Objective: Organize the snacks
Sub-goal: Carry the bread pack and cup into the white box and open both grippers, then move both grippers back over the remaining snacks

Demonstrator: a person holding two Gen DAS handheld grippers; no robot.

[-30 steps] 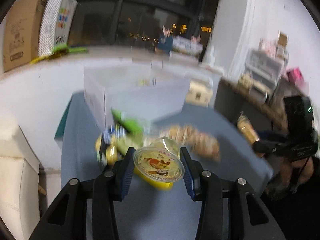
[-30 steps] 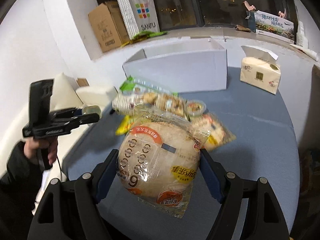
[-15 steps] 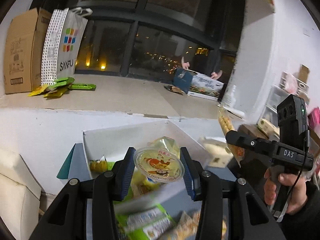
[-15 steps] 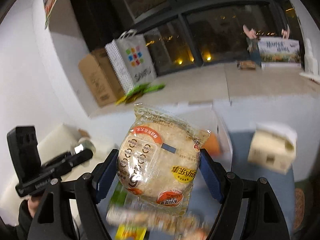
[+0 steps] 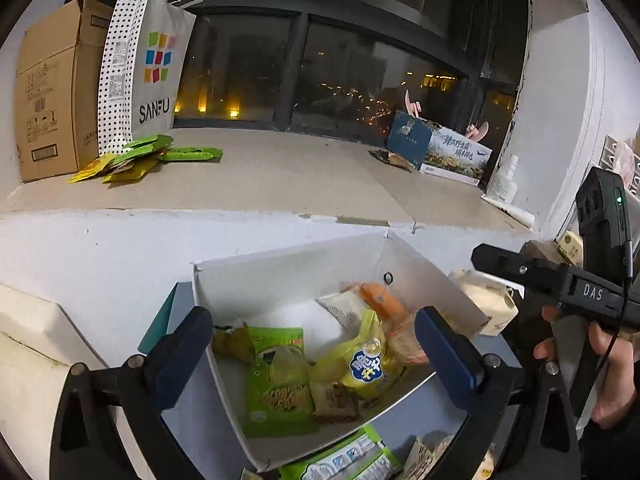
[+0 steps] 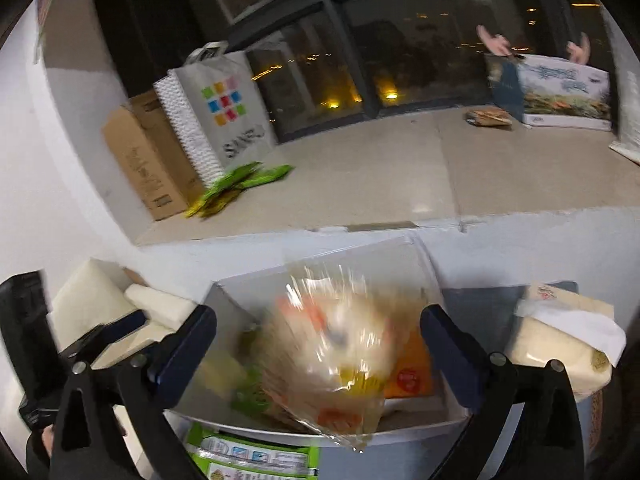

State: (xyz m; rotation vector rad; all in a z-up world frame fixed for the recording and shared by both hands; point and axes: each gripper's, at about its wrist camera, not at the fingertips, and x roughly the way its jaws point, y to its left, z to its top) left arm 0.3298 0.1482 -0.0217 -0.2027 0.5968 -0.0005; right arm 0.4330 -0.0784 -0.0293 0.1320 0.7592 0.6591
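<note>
Jelly cup and bread packet gone from both spread jaws; SANFU bag behind.

A lived-in room at night, likely a home: a wide window sill under dark glass carries a cardboard box, shopping bag and loose packets, with a tissue pack nearby.
</note>
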